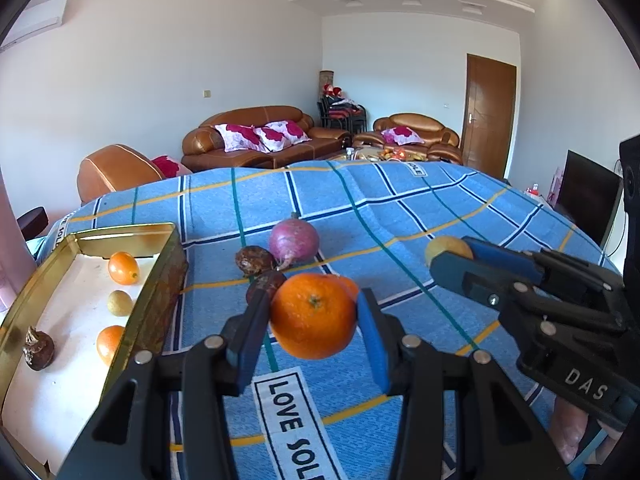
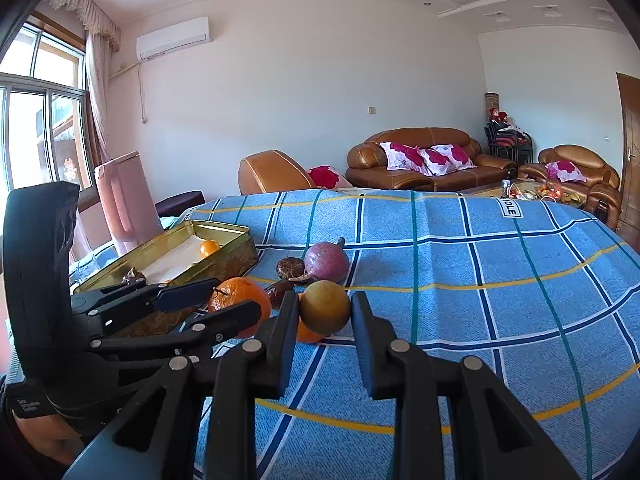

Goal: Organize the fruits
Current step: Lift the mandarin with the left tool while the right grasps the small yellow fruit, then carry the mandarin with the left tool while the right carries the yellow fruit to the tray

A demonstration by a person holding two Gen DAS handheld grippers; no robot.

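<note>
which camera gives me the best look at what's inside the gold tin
The left wrist view: it looks down into the gold tin, showing four items on its pale floor. The right wrist view sees the tin side-on, its wall hiding most contents.

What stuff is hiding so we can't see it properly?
- Dark brown fruit: left wrist view, half hidden behind the round orange and a gripper finger.
- Gold metal tin: right wrist view, its wall hides most fruit inside.
- Small orange fruit: right wrist view, mostly behind the yellow-green fruit.

Bright daylight from the window, sharp focus, fisheye-curved dark corners.
</note>
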